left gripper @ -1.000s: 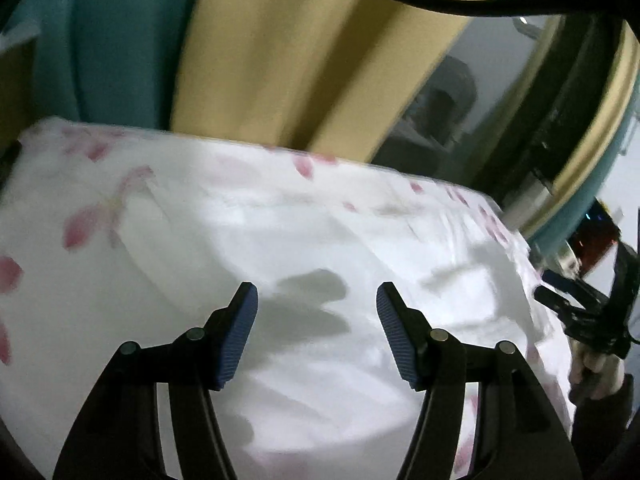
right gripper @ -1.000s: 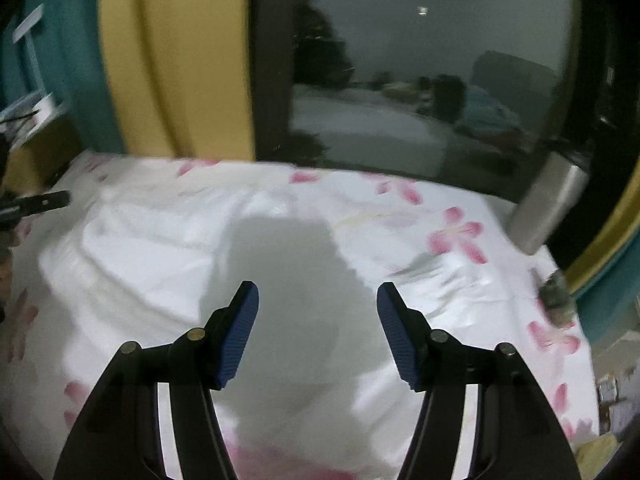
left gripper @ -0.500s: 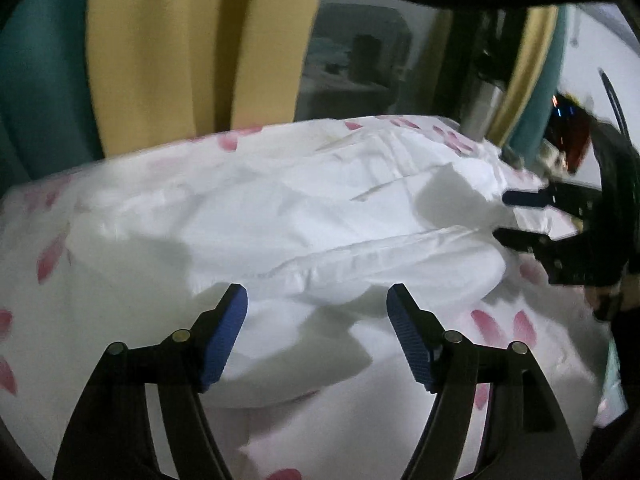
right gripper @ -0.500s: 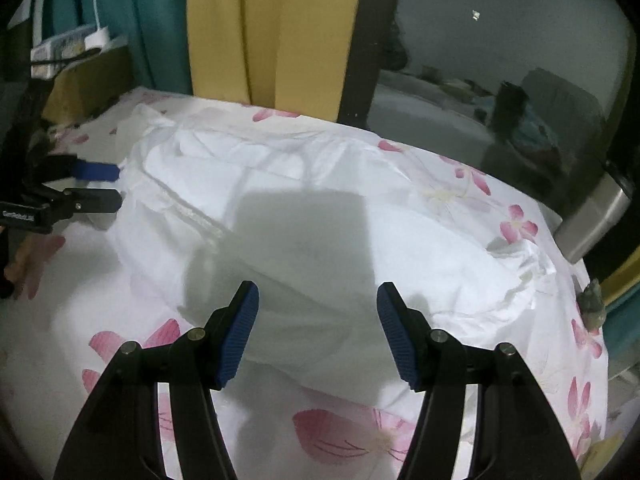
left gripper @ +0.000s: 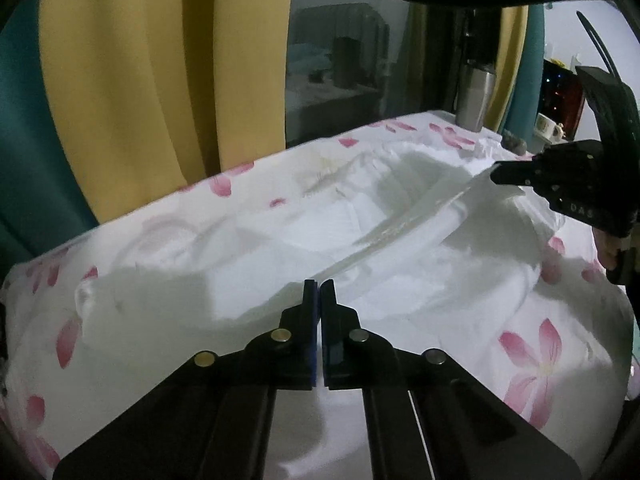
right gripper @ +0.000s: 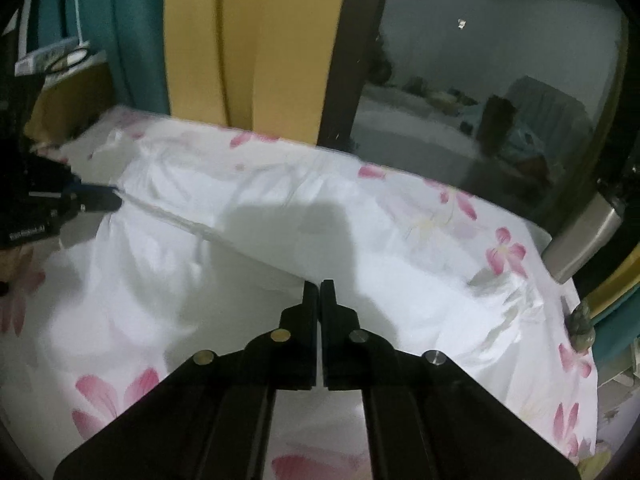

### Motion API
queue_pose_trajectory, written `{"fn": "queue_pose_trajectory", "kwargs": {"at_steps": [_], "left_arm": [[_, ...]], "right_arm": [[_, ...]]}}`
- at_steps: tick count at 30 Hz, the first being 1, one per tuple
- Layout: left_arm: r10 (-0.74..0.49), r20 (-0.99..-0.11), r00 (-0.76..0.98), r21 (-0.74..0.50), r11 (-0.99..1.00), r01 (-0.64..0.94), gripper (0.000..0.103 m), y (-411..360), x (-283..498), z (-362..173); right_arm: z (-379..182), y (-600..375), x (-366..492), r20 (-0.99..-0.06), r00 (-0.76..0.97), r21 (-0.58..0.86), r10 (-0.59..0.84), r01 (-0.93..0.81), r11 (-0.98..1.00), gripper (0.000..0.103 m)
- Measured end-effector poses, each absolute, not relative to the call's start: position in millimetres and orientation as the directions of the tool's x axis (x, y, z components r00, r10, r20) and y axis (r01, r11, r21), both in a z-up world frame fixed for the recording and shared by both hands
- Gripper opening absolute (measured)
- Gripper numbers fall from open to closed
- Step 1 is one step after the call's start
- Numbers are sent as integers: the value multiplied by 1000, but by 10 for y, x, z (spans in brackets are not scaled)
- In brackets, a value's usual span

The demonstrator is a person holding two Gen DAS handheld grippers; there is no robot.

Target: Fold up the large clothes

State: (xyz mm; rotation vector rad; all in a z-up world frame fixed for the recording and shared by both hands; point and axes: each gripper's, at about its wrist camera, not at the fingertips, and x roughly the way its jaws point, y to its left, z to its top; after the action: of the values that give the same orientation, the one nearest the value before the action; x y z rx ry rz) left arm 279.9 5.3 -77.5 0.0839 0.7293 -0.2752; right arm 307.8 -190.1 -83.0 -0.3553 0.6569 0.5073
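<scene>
A large white garment (left gripper: pixel 384 240) lies crumpled on a bed with a white sheet printed with pink flowers (left gripper: pixel 532 364). My left gripper (left gripper: pixel 319 286) is shut on the garment's near edge. A taut hem runs from it to my right gripper (left gripper: pixel 500 174), seen at the far right, shut on the other end. In the right wrist view the right gripper (right gripper: pixel 319 286) is shut on the garment (right gripper: pixel 240 248), and the left gripper (right gripper: pixel 108 198) shows at the far left holding the same stretched edge.
Yellow and teal curtains (left gripper: pixel 140 80) and a dark window (right gripper: pixel 480 100) stand behind the bed. A steel flask (left gripper: pixel 474 96) stands at the far corner; it also shows in the right wrist view (right gripper: pixel 584 240). A small dark ornament (right gripper: pixel 582 326) sits at the bed's right edge.
Both grippers were open above the garment; both have now closed on its edge and pulled the hem taut between them.
</scene>
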Motion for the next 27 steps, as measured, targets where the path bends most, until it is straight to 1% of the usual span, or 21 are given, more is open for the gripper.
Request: {"fn": "queue_pose_trajectory", "kwargs": {"at_steps": [5, 10, 13, 17, 20, 24, 25, 26, 27], "left_arm": [[-206, -652, 729, -28, 968, 249, 1, 140, 3041, -655], [-195, -627, 754, -106, 980, 166, 1, 264, 3285, -556], [-200, -624, 756, -180, 977, 110, 1, 384, 3472, -596], [-184, -619, 764, -269, 963, 14, 1, 581, 3702, -688], [-192, -620, 760, -350, 935, -50, 2, 716, 3810, -792], [-159, -672, 723, -362, 922, -134, 2, 851, 3883, -973], [-162, -679, 716, -369, 918, -142, 9, 893, 3879, -997], [-165, -681, 713, -379, 913, -150, 27, 943, 3863, -1005], [-163, -675, 719, -390, 907, -161, 39, 1026, 3813, -988]], "right_arm": [[-657, -1812, 3288, -622, 707, -179, 335, -546, 819, 1], [-532, -1709, 3565, -591, 724, -172, 357, -545, 820, 1], [-528, -1636, 3761, -582, 726, -154, 365, -540, 827, 1], [-606, -1522, 3993, -595, 716, -141, 364, -539, 830, 1], [-743, -1432, 4157, -625, 699, -138, 348, -537, 832, 1], [-977, -1359, 4351, -676, 679, -146, 287, -505, 851, 1], [-1015, -1364, 4383, -686, 675, -147, 272, -494, 857, 1], [-1058, -1381, 4422, -696, 671, -146, 254, -479, 865, 1], [-1078, -1405, 4443, -702, 668, -142, 247, -471, 871, 1]]}}
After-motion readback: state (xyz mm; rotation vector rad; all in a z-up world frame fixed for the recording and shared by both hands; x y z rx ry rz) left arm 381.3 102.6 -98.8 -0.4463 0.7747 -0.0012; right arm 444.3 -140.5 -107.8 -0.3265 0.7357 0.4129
